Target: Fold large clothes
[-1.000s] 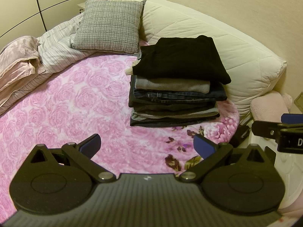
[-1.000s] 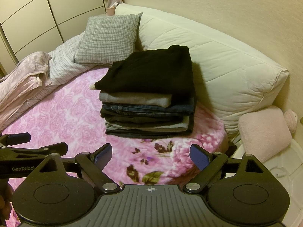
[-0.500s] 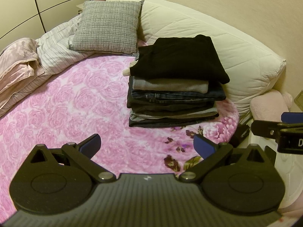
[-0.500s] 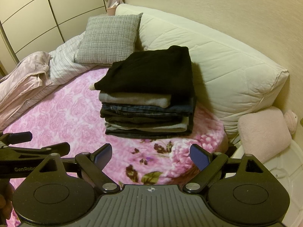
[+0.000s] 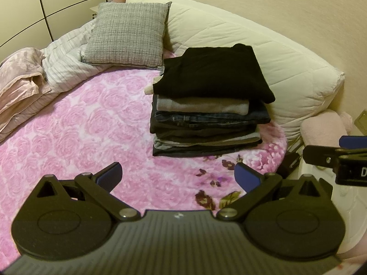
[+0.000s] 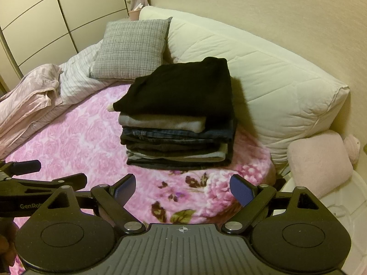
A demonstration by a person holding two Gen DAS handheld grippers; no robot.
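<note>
The left gripper (image 5: 177, 175) hangs wide apart and empty over the pink rose blanket (image 5: 75, 126). Ahead and slightly right of it sits a stack of folded clothes (image 5: 208, 123), a black garment (image 5: 213, 73) on top. The right gripper (image 5: 339, 158) pokes in at its right.

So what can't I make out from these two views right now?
- Stack of folded clothes: its far side, hidden by its own bulk in both views.
- Right tool: cut off by the left wrist view's right edge.
- Left tool: cut off by the right wrist view's left edge.
- Bed's near edge: hidden under both tool bodies.
</note>
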